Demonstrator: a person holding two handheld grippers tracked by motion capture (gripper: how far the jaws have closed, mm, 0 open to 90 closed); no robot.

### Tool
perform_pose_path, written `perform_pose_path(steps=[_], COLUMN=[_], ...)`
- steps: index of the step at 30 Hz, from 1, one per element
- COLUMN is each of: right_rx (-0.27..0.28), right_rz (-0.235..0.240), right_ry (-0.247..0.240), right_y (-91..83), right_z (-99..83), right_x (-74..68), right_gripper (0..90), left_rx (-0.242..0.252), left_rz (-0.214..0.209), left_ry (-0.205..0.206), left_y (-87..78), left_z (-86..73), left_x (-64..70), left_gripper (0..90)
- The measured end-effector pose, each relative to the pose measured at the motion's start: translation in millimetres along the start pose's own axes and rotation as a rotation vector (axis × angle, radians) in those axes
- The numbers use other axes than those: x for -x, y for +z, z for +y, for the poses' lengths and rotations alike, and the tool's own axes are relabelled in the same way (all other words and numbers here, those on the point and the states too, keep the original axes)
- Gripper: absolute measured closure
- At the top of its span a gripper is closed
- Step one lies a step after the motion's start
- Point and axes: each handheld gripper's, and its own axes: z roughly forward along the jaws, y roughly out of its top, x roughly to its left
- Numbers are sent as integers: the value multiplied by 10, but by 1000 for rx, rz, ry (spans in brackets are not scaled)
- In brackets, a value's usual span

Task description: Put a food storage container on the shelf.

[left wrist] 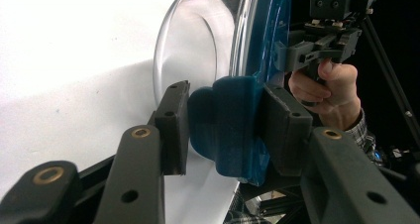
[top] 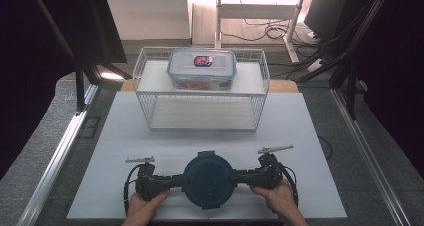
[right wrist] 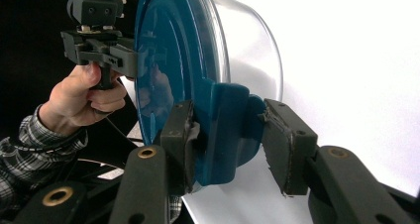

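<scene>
A round, clear-walled container (top: 208, 180) with a glossy dark-blue lid and moulded side tabs sits at the near edge of the white surface (top: 310, 136). The left tongs (top: 176, 180) clamp one tab and the right tongs (top: 241, 177) the opposite tab. Beyond stands a white wire rack (top: 202, 106) carrying a lidded clear box (top: 202, 68).

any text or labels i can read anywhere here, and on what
No text can be read in these pictures.
Sticker on the lid of the clear rectangular container on the wire rack: red and blue print, too small and blurred to read.
Round blue lid held between the left gripper and right gripper: raised moulded rings, no lettering that can be made out.
</scene>
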Motion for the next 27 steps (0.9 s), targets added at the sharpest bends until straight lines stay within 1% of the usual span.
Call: perform_pose_path(steps=[3, 5, 7, 11, 16, 20, 27], right_rx=[-1, 1, 5, 32, 53, 73, 115], right_rz=[-3, -19, -25, -22, -52, -58, -62], right_ry=[7, -6, -13, -30, -74, -86, -125], right_y=[-7, -18, -34, -80, -133, -177, -291], right_z=[-1, 10, 29, 92, 198, 289, 517], right_x=[-1, -22, -33, -84, -171, -216, -315], right_gripper=[572, 574, 573, 573, 564, 562, 559], left_rx=[6, 7, 10, 17, 18, 23, 31], left_rz=[4, 17, 17, 20, 33, 40, 54], left_ry=[-3, 16, 27, 63, 110, 136, 193], left_y=[5, 7, 0, -36, -72, -99, -173], left_z=[8, 25, 62, 188, 326, 462, 768], left_x=[14, 42, 66, 141, 241, 315, 503], left_gripper=[579, 579, 579, 579, 580, 579, 580])
